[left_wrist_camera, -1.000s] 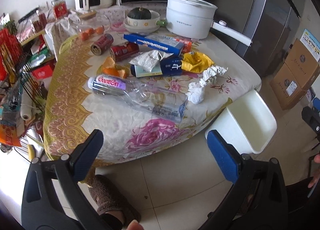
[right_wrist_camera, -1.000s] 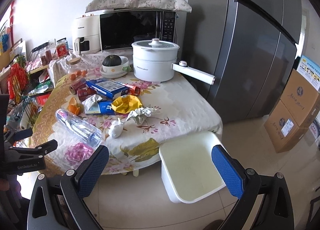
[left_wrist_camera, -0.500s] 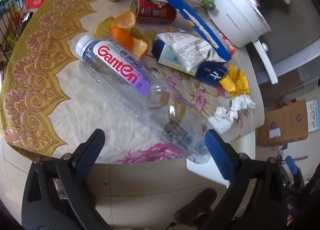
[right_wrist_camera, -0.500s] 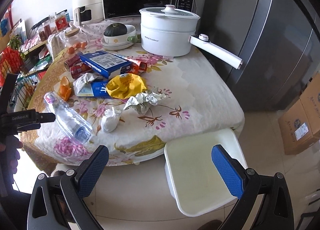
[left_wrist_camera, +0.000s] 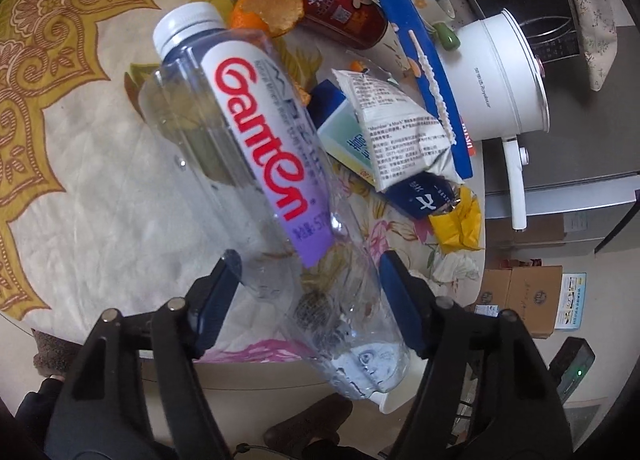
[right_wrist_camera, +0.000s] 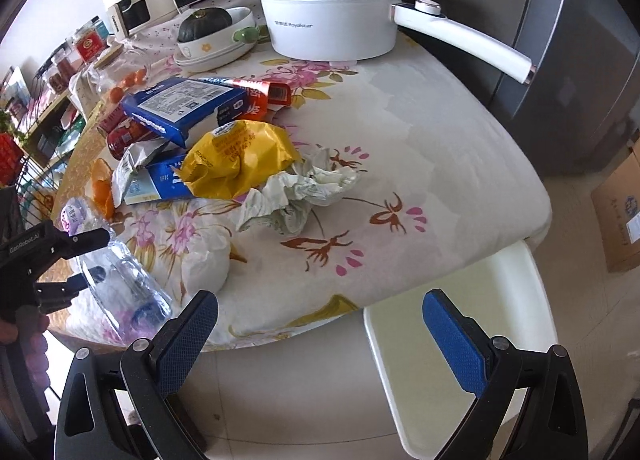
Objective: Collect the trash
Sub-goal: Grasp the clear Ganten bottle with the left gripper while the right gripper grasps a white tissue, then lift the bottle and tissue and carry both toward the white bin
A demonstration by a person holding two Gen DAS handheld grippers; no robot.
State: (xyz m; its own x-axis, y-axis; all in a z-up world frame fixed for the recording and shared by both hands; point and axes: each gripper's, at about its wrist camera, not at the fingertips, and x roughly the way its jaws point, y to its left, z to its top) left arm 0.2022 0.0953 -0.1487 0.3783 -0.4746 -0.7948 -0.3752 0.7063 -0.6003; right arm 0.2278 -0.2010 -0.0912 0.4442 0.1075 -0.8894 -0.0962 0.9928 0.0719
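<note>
A clear plastic bottle (left_wrist_camera: pixel 256 132) with a red-lettered label lies on the flowered tablecloth, its base past the table edge. My left gripper (left_wrist_camera: pixel 306 264) straddles its lower body; the jaws are closing and both blue pads touch its sides. From the right wrist view the left gripper (right_wrist_camera: pixel 90 256) sits at the left with the bottle (right_wrist_camera: pixel 120 280) between its fingers. My right gripper (right_wrist_camera: pixel 320 300) is open and holds nothing, hanging over the floor between the table edge and a white bin (right_wrist_camera: pixel 372 336). More trash lies on the table: a yellow wrapper (right_wrist_camera: pixel 236 160), crumpled paper (right_wrist_camera: pixel 296 196), a tissue ball (right_wrist_camera: pixel 208 264).
A white electric pot (right_wrist_camera: pixel 328 8) with a long handle stands at the back of the table beside a bowl holding a squash (right_wrist_camera: pixel 208 24). A blue box (right_wrist_camera: pixel 180 104), red cans (left_wrist_camera: pixel 340 8) and orange peel (left_wrist_camera: pixel 272 12) lie nearby. Grey fridge (right_wrist_camera: pixel 580 60) and cardboard boxes on the right.
My left gripper dropped in over the bottle, rolled, and its jaws narrowed around the bottle's lower body. The right gripper moved closer to the table and tilted further down.
</note>
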